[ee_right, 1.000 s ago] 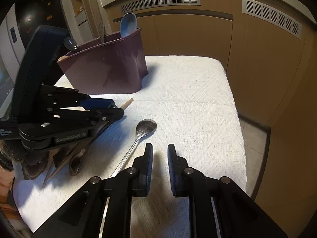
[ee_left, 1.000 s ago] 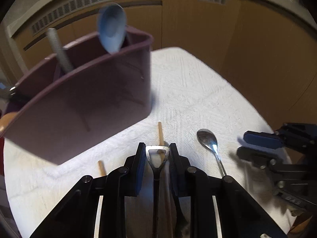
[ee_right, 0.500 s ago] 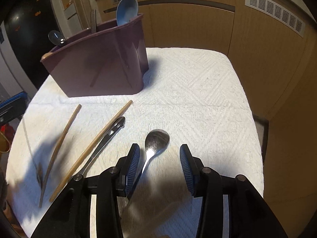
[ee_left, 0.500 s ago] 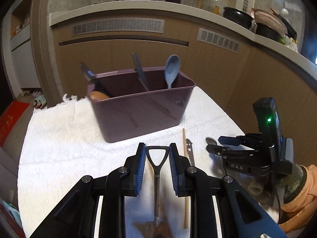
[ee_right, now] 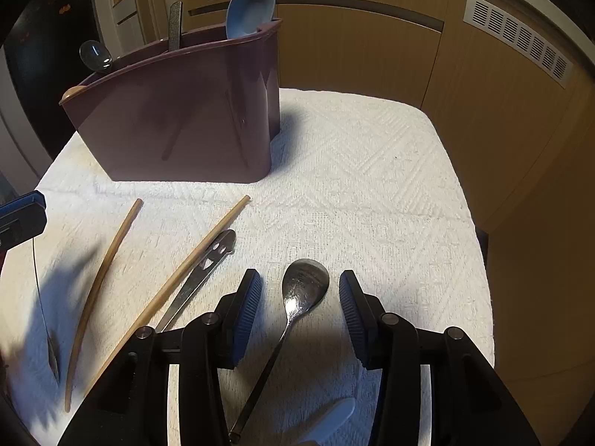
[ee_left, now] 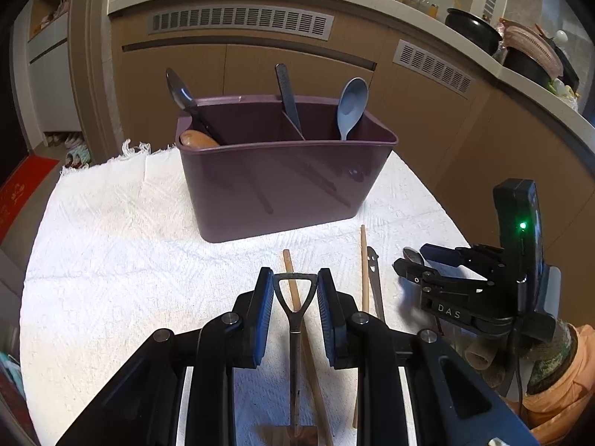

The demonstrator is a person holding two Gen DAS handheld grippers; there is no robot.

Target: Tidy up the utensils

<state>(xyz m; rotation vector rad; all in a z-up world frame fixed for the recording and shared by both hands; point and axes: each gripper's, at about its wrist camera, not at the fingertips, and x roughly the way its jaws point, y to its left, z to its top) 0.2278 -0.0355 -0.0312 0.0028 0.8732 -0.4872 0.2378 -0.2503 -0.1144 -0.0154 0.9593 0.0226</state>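
A maroon utensil holder point(ee_left: 282, 178) stands on the white cloth; it also shows in the right wrist view point(ee_right: 178, 119). It holds a blue spoon point(ee_left: 351, 104), a dark spoon point(ee_left: 178, 93) and a grey handle point(ee_left: 288, 96). My left gripper point(ee_left: 295, 288) is shut on a shovel-handled metal utensil point(ee_left: 295, 297), lifted in front of the holder. My right gripper point(ee_right: 297, 297) is open, straddling a metal spoon point(ee_right: 303, 286) that lies on the cloth. It shows at the right in the left wrist view point(ee_left: 412, 264).
Two wooden chopsticks point(ee_right: 100, 282) point(ee_right: 186, 271) and a flat metal opener point(ee_right: 204, 267) lie on the cloth left of the spoon. A white plastic piece point(ee_right: 331, 420) lies under the right gripper. Brown cabinets point(ee_left: 260, 70) stand behind the table.
My left gripper lifted and pulled back with the shovel-handled utensil. My right gripper opened wide and moved over the metal spoon.
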